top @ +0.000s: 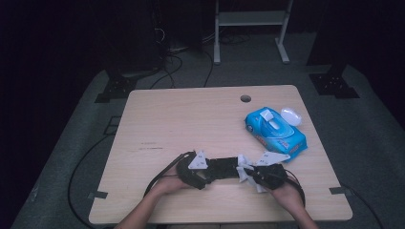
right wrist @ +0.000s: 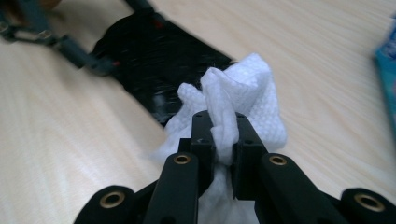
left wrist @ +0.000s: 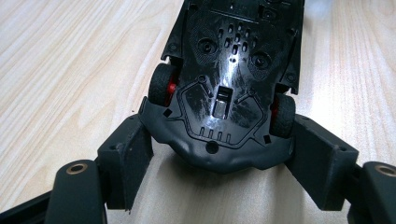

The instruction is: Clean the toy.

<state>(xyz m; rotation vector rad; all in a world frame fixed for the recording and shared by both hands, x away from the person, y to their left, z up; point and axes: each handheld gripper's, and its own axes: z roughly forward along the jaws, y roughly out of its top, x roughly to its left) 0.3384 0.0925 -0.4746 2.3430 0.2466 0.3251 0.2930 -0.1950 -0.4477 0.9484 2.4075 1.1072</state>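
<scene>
A black toy car (left wrist: 229, 84) lay upside down on the light wooden tabletop (top: 191, 119), near its front edge, between the two hands. In the high view its long axis ran left to right across the tabletop, roughly parallel to that front edge. In the left gripper view its glossy underside faced up, with the rounded end toward the camera and the body stretching away from it; whether that end was nose or tail could not be told.

The left hand-held gripper (left wrist: 219, 163) was set wide, its two black jaws bracketing the rounded end, each close against the outside of a black wheel with a red hub (left wrist: 163, 84). Whether the pads truly pressed on the car could not be made out. The left hand (top: 165, 185) held this tool low on the tabletop.

The right hand-held gripper (right wrist: 218, 135) was closed narrowly on a crumpled white wipe (right wrist: 238, 88), the cloth bunched between the jaws and spilling out above and below. In the right gripper view the wipe sat just beside the car's other end, seemingly touching it. The right hand (top: 289, 194) came in from the bottom edge.

Farther back on the right lay a blue pack of wipes (top: 276, 131), angled, with a small white case (top: 291, 116) just beside it.
</scene>
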